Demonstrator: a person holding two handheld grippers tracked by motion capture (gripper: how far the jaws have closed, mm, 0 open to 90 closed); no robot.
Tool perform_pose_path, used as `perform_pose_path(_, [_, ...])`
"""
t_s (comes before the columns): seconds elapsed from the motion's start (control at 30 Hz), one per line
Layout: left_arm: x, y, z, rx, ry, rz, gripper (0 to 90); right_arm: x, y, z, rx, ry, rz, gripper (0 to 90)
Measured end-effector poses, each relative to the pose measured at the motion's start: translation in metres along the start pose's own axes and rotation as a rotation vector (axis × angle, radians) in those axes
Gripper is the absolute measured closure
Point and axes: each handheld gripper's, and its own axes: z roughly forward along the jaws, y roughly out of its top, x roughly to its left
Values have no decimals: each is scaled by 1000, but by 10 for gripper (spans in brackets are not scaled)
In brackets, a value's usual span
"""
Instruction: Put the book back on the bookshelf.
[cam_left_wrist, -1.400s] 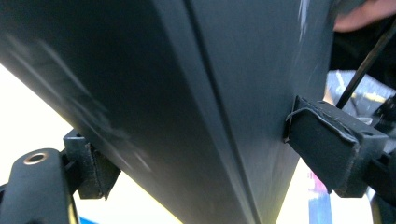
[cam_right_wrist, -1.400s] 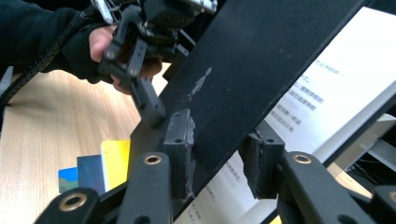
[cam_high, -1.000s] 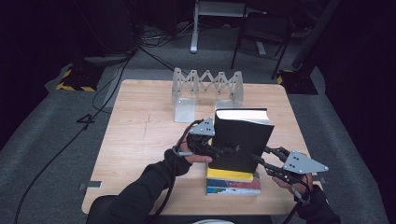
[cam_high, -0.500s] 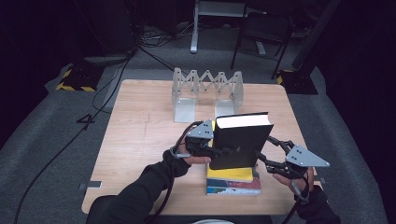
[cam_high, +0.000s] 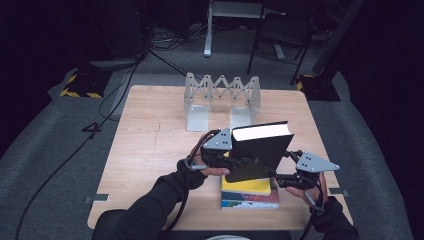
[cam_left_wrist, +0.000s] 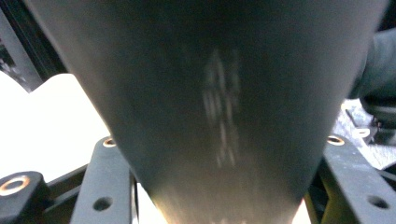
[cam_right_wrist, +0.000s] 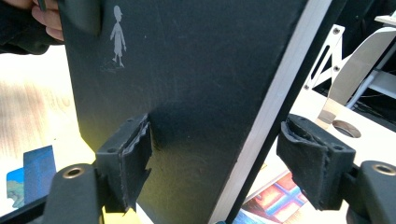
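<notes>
Nearest, a yellow book (cam_high: 247, 186) lies flat on the table (cam_high: 150, 150). Above it a thick black hardback (cam_high: 257, 150) stands tilted, clamped at its left edge by the left gripper (cam_high: 227, 161). The right gripper (cam_right_wrist: 219, 163) has just been opening, its jaws straddling the book's right edge, the right pad (cam_right_wrist: 310, 161) clear. The book looks heavy and stiff with smooth covers; best gripped across its thickness. Farther off stands a folding metal rack (cam_high: 222, 97).
</notes>
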Motion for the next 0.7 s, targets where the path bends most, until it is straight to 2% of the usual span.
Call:
perform_pose_path(0.17, [1, 7, 2, -24, -4, 0, 484, 1, 0, -1, 3, -7, -7, 272])
perform_pose_path(0.27, [1, 10, 4, -18, -5, -1, 489, 0, 0, -1, 2, -9, -8, 271])
perform_pose_path(0.43, [-2, 14, 7, -21, 13, 1, 505, -1, 0, -2, -1, -17, 7, 271])
perform_pose_path(0.53, [-7, 20, 10, -26, 46, 27, 515, -3, 1, -2, -6, -35, 10, 273])
perform_pose_path(0.63, [-8, 25, 13, -25, 56, 41, 518, -4, 1, -4, -6, -50, 18, 276])
perform_pose_path(0.7, [-7, 29, 13, -20, 82, 52, 520, -5, -1, -6, -11, -57, 19, 367])
